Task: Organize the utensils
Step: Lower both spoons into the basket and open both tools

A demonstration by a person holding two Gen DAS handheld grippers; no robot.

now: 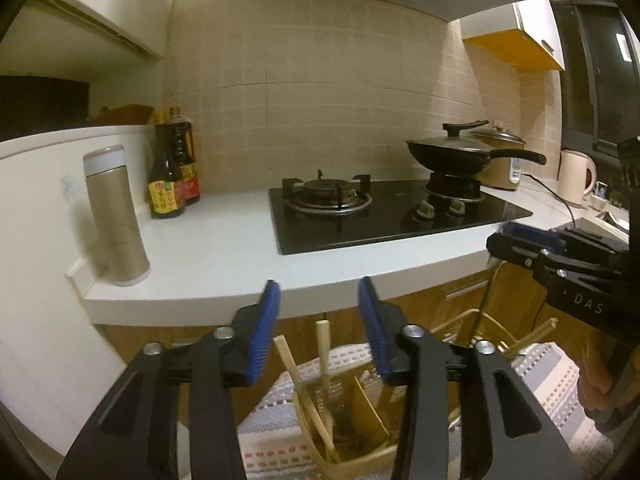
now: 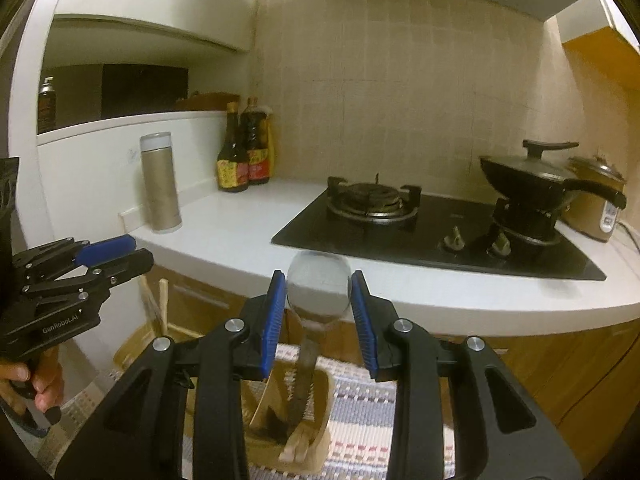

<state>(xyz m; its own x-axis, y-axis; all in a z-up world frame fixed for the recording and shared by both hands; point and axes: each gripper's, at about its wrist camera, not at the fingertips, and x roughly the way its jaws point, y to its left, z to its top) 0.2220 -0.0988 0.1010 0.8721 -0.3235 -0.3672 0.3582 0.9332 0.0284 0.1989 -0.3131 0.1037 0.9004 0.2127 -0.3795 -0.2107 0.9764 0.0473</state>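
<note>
A kitchen, below the white bench [image 1: 224, 248]: the right gripper [image 2: 319, 304] has its jaws clamped on the round bowl of a ladle [image 2: 318, 290], its handle hanging into a wooden holder [image 2: 316, 412] on the striped mat [image 2: 372, 412]. The left gripper [image 1: 319, 328], jaws apart and empty, hovers over chopsticks [image 1: 323, 354] in the holder. The ladle looks stiff, smooth and likely slippery; the handle would probably give a surer hold.
</note>
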